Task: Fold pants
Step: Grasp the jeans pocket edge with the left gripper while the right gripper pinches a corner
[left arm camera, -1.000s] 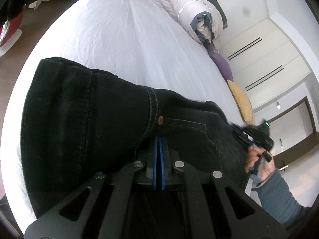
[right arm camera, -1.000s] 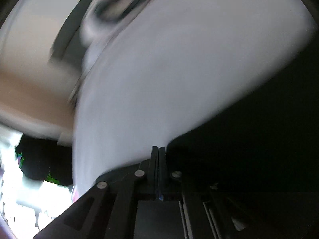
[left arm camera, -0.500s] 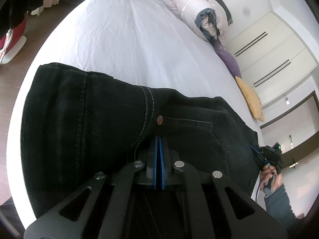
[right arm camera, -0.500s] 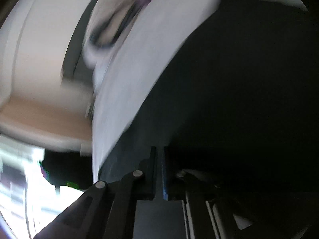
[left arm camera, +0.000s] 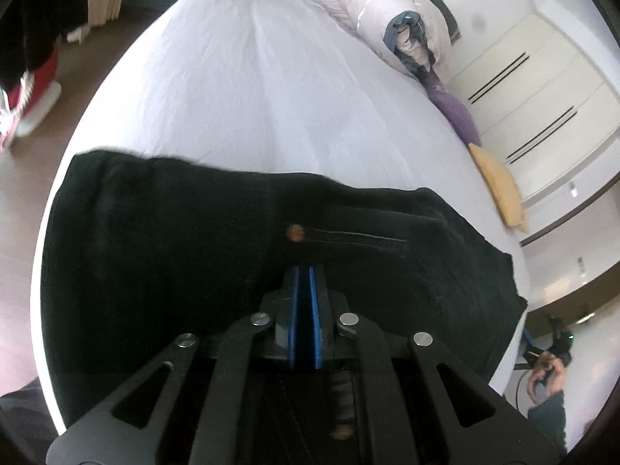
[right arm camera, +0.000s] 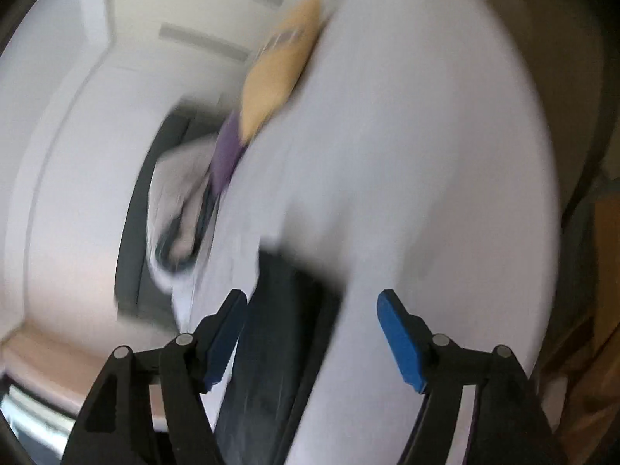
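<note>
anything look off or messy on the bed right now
Nothing stands out. The black denim pants lie folded flat across the white bed sheet, clamped by the left gripper; the rolled white duvet sits at the far end.

Our left hand-held gripper (left arm camera: 305, 290) has black linkage arms with cut-out slots, round silver pivot pins and blue pads. Our right hand-held gripper (right arm camera: 312, 333) is built alike, black with blue pads (right arm camera: 399, 343). Our right hand (left arm camera: 546, 370) wears a grey-green sleeve (left arm camera: 548, 418).
</note>
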Available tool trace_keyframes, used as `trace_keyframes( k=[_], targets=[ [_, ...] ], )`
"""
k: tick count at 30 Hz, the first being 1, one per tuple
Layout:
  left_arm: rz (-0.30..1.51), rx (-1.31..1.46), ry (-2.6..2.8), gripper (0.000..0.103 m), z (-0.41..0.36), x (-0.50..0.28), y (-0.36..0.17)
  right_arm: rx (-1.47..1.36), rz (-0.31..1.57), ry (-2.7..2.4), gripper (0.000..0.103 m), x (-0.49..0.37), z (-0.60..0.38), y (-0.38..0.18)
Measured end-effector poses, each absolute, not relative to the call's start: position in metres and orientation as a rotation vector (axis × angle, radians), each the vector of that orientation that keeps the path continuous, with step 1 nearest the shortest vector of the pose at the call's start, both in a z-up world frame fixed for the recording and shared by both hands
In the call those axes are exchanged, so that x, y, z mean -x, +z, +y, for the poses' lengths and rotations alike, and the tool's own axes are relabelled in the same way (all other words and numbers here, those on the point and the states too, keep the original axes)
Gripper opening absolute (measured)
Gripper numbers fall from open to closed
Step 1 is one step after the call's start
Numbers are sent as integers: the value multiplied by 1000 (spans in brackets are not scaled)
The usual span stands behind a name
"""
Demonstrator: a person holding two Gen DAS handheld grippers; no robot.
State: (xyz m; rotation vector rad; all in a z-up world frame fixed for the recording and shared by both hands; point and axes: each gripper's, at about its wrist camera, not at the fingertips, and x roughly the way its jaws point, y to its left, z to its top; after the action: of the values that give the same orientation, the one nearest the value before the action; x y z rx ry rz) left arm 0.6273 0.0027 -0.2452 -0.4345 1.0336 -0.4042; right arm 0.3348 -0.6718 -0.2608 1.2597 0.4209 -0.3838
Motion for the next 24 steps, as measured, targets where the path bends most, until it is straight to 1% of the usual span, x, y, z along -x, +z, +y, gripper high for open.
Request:
trace_keyframes(
  k=[3,6,11,14,16,18,19,21,22,23,24],
  targets=[
    [993,403,-501,5,-35,-623,-216,-1271,495,-316,73,-343,-655,-270],
    [977,386,-633,5,-85,-622,-196,-1295,500,-331,73,-350,-648,-278],
    [1038,355,-790,5,-174,-628,-204,-1342,511,-317,70,-359,-656,-278],
    [1083,332,-835,5,-215,-630,-218,-1350,511,-313,61,-375,-658,-276],
    [1124,314,-860,5,-237,-630,-230,-1348,507,-300,54,-388,-659,-269],
    [1158,287,-869,5,-255,-630,-242,-1330,531,-297,40,-396,-660,-271],
    [1173,276,-865,5,-259,-632,-248,-1326,535,-294,36,-391,-659,-271],
    [1213,277,-844,5,-263,-635,-262,-1334,530,-284,20,-391,-661,-275],
    [1223,299,-843,5,-262,-636,-268,-1348,522,-281,16,-388,-662,-279],
    [1229,331,-847,5,-259,-638,-273,-1361,516,-277,10,-388,-663,-282],
    [1240,363,-852,5,-256,-639,-276,-1374,505,-269,8,-386,-664,-285]
  ],
)
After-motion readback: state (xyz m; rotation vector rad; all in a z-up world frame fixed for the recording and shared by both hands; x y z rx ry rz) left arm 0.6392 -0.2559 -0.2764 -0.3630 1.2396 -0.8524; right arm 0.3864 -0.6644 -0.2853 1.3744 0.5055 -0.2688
